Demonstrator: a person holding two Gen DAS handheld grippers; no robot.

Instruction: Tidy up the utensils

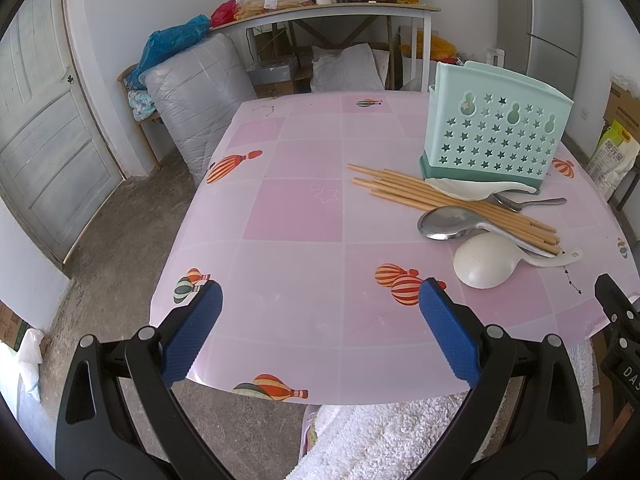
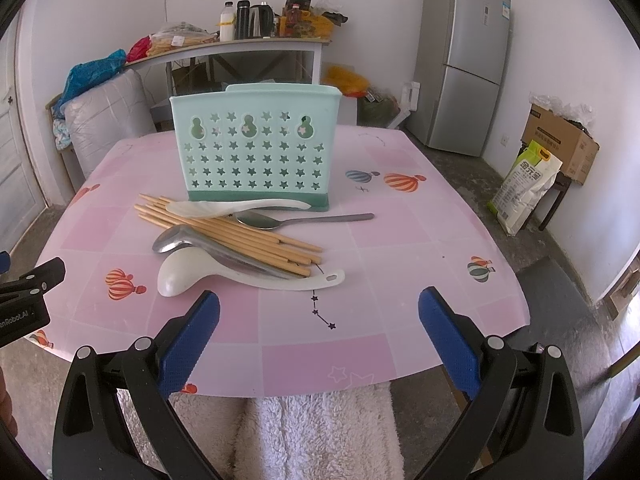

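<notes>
Listing by view, left wrist first.

Left wrist view:
- left gripper (image 1: 320, 322): blue-padded fingers (image 1: 192, 332) spread wide, pinching nothing, held low over the near edge of the counter (image 1: 288, 208). Judged to be waiting, since the utensils lie well off to its right.
- caddy (image 1: 496, 136): pale green, star-punched, upright on a darker base, at the far right of the counter. Judged the destination for everything loose.
- chopsticks (image 1: 440, 196): a loose bundle lying flat, fanned diagonally just in front of the caddy.
- metal ladle (image 1: 444, 222): lying partly under the chopsticks, bowl toward the counter's middle.
- white ladle (image 1: 486, 260): nearest item, bowl down, handle running under the pile.
- white rice paddle (image 1: 468, 190): lying against the caddy's base.
- small metal spoon (image 1: 532, 202): handle pointing right.
- Part of the other tool shows at the right edge.

Right wrist view:
- right gripper (image 2: 319, 330): fingers (image 2: 448, 340) spread apart, empty, facing the pile squarely. Judged the better placed of the two for a first pick.
- caddy (image 2: 256, 152): dead ahead, behind the heap; whether anything is inside cannot be told from here.
- chopsticks (image 2: 240, 236): resting across the metal ladle (image 2: 188, 240) and white ladle (image 2: 200, 274), so they likely need lifting first.
- white rice paddle (image 2: 240, 208) and small metal spoon (image 2: 296, 220): between chopsticks and caddy.
- All utensils are out on the counter (image 2: 400, 280); sorting looks not yet begun.
</notes>
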